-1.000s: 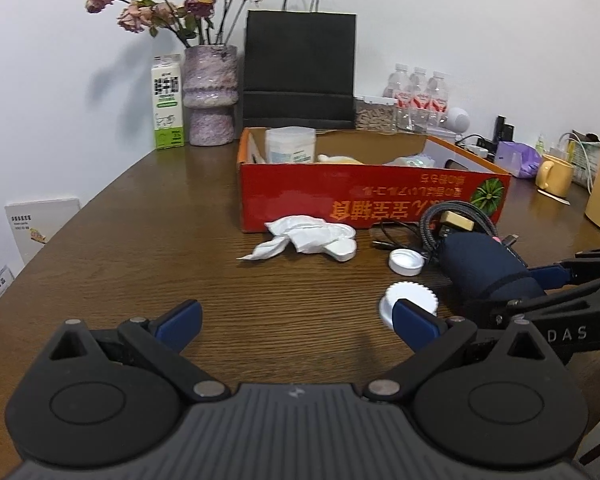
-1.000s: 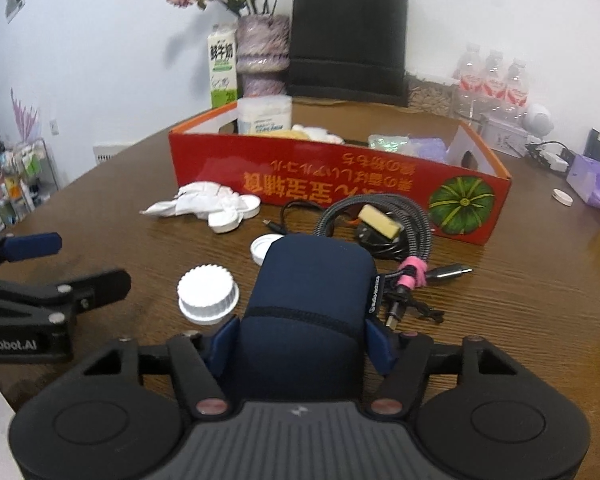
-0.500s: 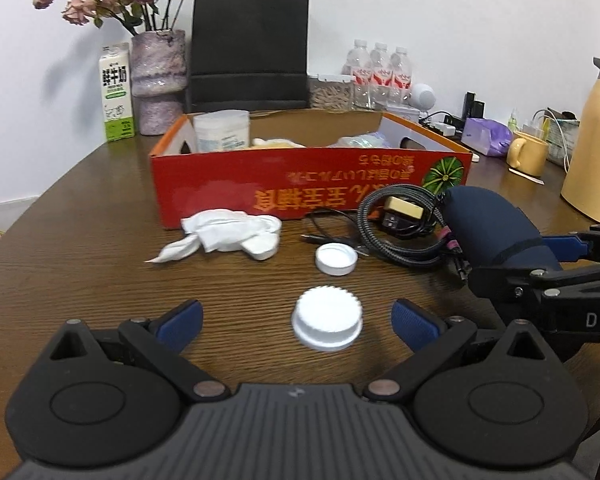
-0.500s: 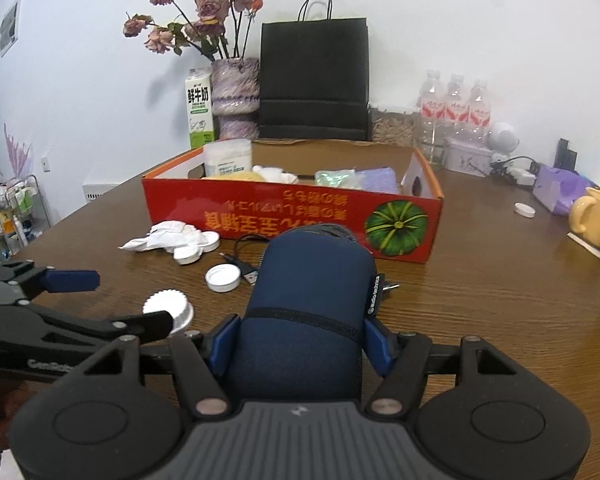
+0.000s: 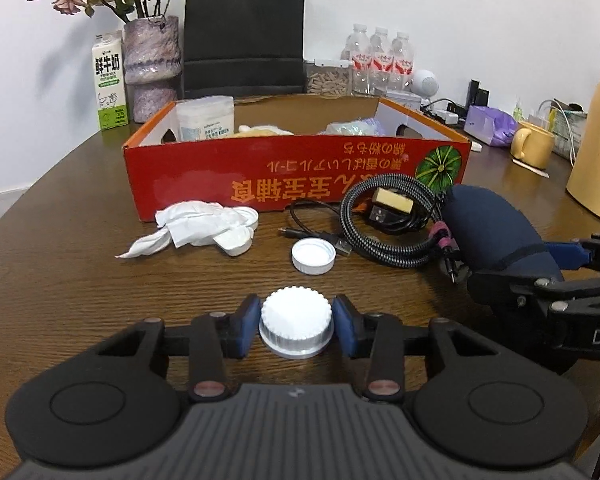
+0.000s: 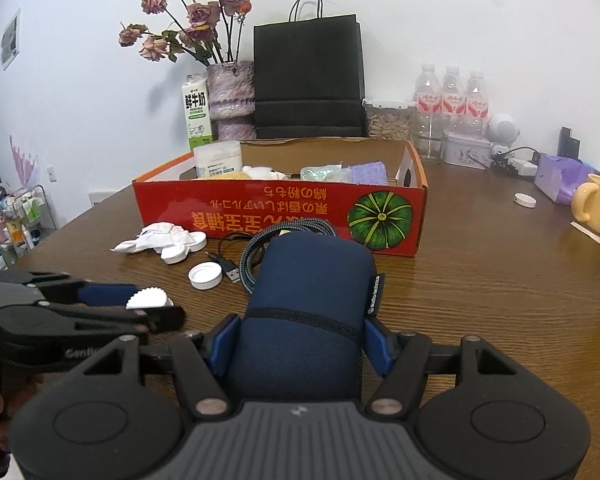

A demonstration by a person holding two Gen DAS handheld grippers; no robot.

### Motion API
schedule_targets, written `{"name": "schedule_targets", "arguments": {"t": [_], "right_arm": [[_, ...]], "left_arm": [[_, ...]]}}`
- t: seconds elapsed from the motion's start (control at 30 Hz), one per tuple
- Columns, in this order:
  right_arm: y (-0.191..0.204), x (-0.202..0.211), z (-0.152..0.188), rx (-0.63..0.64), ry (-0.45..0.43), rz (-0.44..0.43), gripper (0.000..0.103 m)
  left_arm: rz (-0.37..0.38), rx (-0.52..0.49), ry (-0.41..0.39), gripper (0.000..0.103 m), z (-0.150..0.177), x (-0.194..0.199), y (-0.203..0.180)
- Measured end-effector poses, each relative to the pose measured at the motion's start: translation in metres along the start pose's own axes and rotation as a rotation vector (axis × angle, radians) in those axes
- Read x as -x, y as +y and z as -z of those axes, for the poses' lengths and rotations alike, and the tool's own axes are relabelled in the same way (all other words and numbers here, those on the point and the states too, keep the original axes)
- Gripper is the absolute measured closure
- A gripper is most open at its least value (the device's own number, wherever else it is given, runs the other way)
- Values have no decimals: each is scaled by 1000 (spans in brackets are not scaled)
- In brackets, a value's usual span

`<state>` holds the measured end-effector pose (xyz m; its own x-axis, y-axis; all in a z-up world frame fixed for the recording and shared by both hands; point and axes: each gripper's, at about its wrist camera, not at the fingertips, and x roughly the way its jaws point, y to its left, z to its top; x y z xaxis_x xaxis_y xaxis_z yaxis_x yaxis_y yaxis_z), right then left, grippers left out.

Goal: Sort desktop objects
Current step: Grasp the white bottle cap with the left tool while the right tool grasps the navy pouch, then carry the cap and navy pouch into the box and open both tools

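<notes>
Your left gripper [image 5: 296, 322] has just been closing, and its blue pads now sit against both sides of the ribbed white cap [image 5: 296, 326], which stands on the table [image 5: 60, 280] in front of the red box [image 5: 296, 178]. Your right gripper [image 6: 300, 344] is clamped on the navy pouch [image 6: 308, 304], pads pressing its flanks, with the pouch's far end pointing at the box.

Between the ribbed cap and the box lies a smaller open cap [image 5: 313, 255]. Left of that, close to the box front, is a crumpled tissue [image 5: 188, 226] draped over two more white lids. A coiled braided cable [image 5: 388, 220] lies against the box's right front, touching the pouch. Inside the box you can see a white tub [image 5: 206, 118] at the left end and some soft packets further right. A yellow mug [image 6: 598, 210] stands well right of the box.
</notes>
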<state>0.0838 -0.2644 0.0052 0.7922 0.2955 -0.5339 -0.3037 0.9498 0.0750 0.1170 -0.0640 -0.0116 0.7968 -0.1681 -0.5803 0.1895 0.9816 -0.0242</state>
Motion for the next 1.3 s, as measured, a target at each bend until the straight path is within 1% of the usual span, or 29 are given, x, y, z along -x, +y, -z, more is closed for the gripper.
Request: {"name": "schedule_targets", "arguments": {"t": [0.27,0.43,0.53,0.7,0.83,0.93,1.07,1.2,1.3], "right_arm": [[-2,-1,-2,11,-16,-19,39],[-2,-1,-16,26,-50,-24,39],[-1,-3,-30,38,-80,-23,39],[-2,-13,-62,52,-134,-17,39],[-4,-31,-94,56,-169,-3,39],[-6,-48,-118,58,-188,16,39],[-15,-77,-146,52,-200,51,39],[-27,-111,-166,52,-195,98,39],[-39,-135,-170,41,-184,112,39]], "left_arm": [[-2,29,-32,62,-10,5,3],[5,32,-87,62,-28,10,8],[9,26,-141,62,-47,13,11],[15,24,-236,62,-93,8,19],[17,31,-279,62,-129,-7,21],[19,45,-285,62,-150,-26,22],[11,68,-271,62,-170,-55,24],[-7,78,-243,62,-182,-90,27],[-22,66,-192,62,-180,-117,28]]}}
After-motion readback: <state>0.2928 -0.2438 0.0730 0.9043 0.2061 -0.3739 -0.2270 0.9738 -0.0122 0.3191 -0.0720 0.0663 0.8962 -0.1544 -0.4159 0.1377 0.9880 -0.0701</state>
